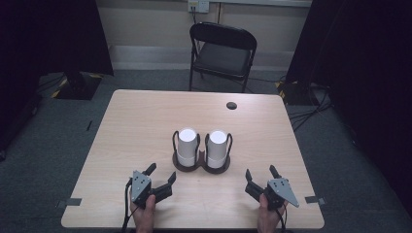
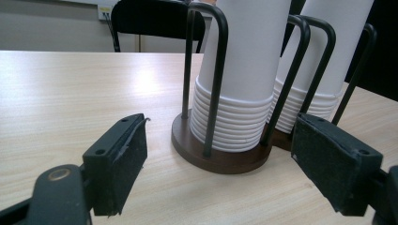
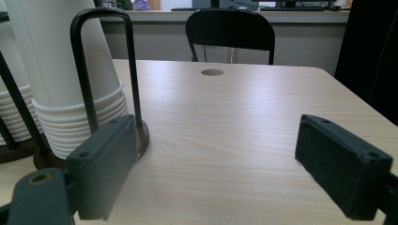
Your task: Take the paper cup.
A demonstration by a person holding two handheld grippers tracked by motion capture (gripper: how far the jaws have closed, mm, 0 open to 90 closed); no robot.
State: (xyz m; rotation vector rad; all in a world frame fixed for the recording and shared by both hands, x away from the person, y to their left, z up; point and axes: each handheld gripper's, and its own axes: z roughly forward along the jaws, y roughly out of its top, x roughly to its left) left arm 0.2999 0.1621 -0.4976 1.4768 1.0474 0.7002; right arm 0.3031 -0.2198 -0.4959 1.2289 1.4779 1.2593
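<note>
Item: two stacks of white paper cups, nested upside down, in a double holder of black wire hoops on a dark brown wooden base [image 1: 201,166]. Location: centre of the pale wood-grain table [image 1: 136,121], slightly toward the person's side. Left stack of white paper cups [image 1: 187,143]; right stack of white paper cups [image 1: 217,145]; the two stand just beside each other, upright, each ringed by wire hoops.

Left gripper [image 1: 162,174]: released, jaws apart, nothing between them, near the holder's left front. Left gripper view puts the left stack [image 2: 244,65] ahead and between the pads.

Right gripper [image 1: 262,174]: released, jaws spread wide, empty, near the holder's right front.

Also present: black folding chair [image 1: 223,53] beyond the table; round cable hole [image 1: 231,105] in the tabletop.

Handling note (judgement): the step in hand looks like an approach to the cups. Pinch a top cup above the hoops, not through the wires; grip lightly, since paper walls crush; lift straight up so the cups below stay seated.
</note>
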